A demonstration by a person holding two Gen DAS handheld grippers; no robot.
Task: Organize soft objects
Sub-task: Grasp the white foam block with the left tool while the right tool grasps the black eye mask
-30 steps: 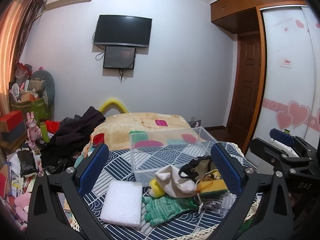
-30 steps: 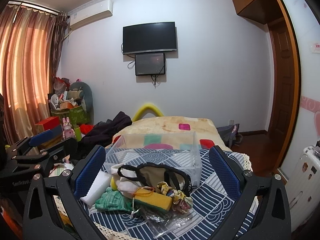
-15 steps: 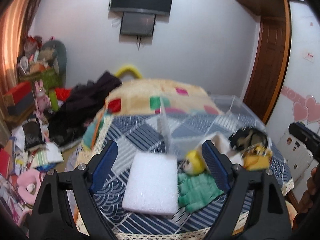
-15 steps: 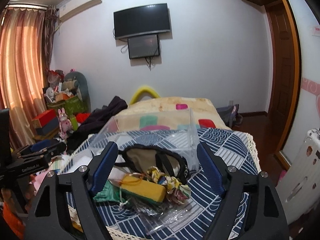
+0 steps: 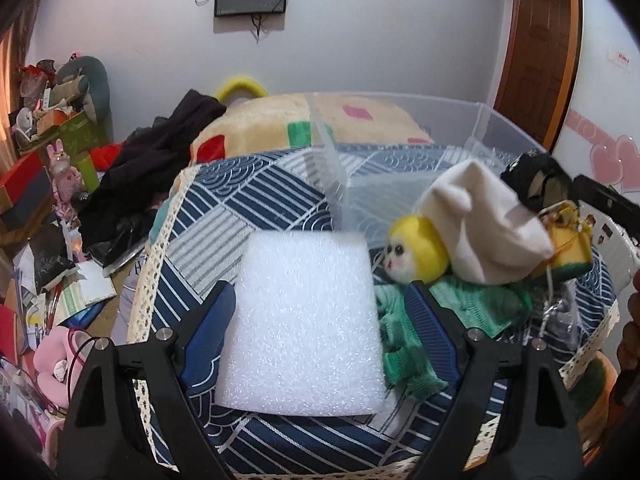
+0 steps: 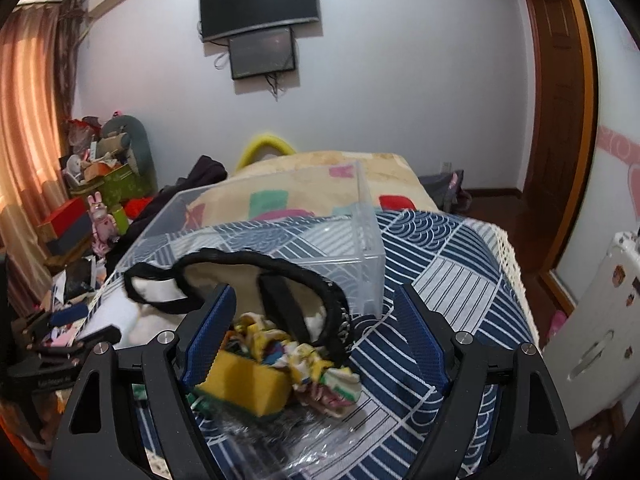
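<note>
A white foam pad lies flat on the blue patterned tablecloth. My left gripper is open, its blue fingers on either side of the pad's near half. Right of it lie a yellow-headed doll with a white cap, a green knit glove and a yellow sponge. My right gripper is open, straddling the yellow sponge, a patterned scrunchie and a black-edged beige eye mask. A clear plastic box stands behind them.
A clear plastic bag lies under the sponge. The table's lace edge drops to a cluttered floor on the left. A bed with a beige blanket lies beyond. A white appliance stands at the right.
Both grippers moved forward and down toward the table. The left now straddles the foam pad; the right now straddles the sponge and scrunchie. Both stay open.
</note>
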